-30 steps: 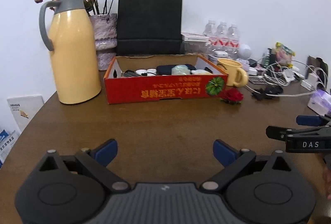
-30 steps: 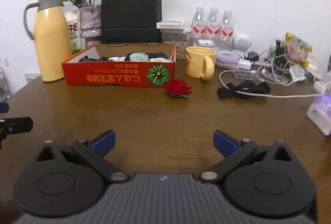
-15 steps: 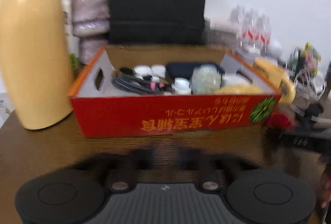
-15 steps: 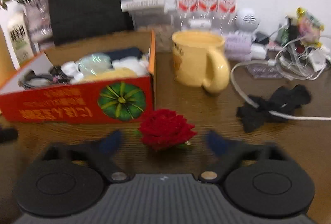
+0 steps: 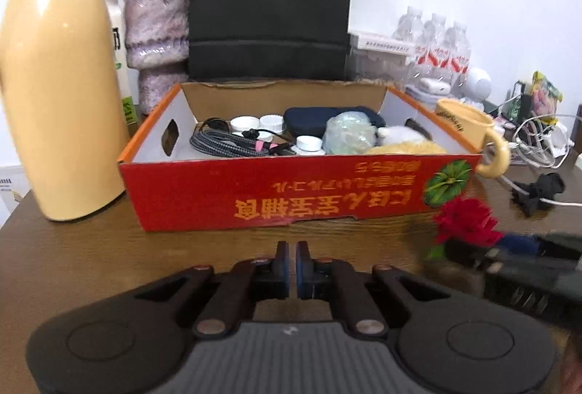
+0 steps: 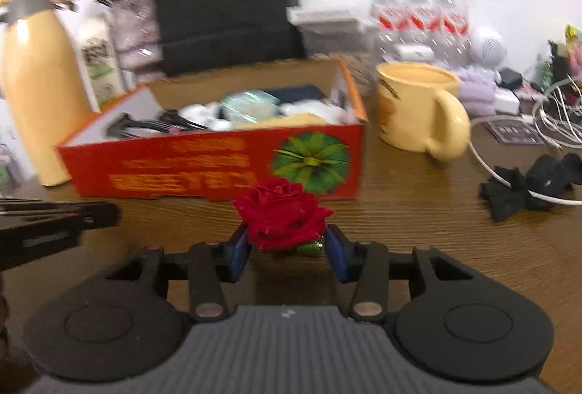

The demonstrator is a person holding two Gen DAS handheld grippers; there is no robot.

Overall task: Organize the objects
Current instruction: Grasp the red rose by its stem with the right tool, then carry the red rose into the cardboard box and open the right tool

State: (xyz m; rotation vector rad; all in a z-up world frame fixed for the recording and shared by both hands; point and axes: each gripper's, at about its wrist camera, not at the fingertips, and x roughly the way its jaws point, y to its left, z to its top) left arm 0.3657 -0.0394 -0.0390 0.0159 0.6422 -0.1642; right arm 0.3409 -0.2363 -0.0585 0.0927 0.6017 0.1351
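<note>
A red rose (image 6: 282, 212) lies on the brown table (image 6: 418, 219) just in front of the red cardboard box (image 6: 182, 168). My right gripper (image 6: 287, 238) straddles it with a blue pad close to the petals on either side, jaws closing. In the left wrist view the same rose (image 5: 465, 221) shows at the right, near the box's (image 5: 254, 197) front corner. My left gripper (image 5: 293, 248) is shut with nothing in it, low over the table before the middle of the box. The box holds a cable coil, white lids, a dark pouch and soft items.
A yellow thermos (image 5: 54, 84) stands left of the box, with a vase (image 5: 156, 30) and a black paper bag (image 5: 269, 1) behind. Right of the box sit a yellow mug (image 6: 418, 110), water bottles (image 6: 422, 12), a black bundle on a white cable (image 6: 527, 186) and tangled wires (image 6: 556, 114).
Both grippers moved forward to the box. The left jaws went from wide open to shut. The right jaws narrowed around the rose, which now sits between the pads.
</note>
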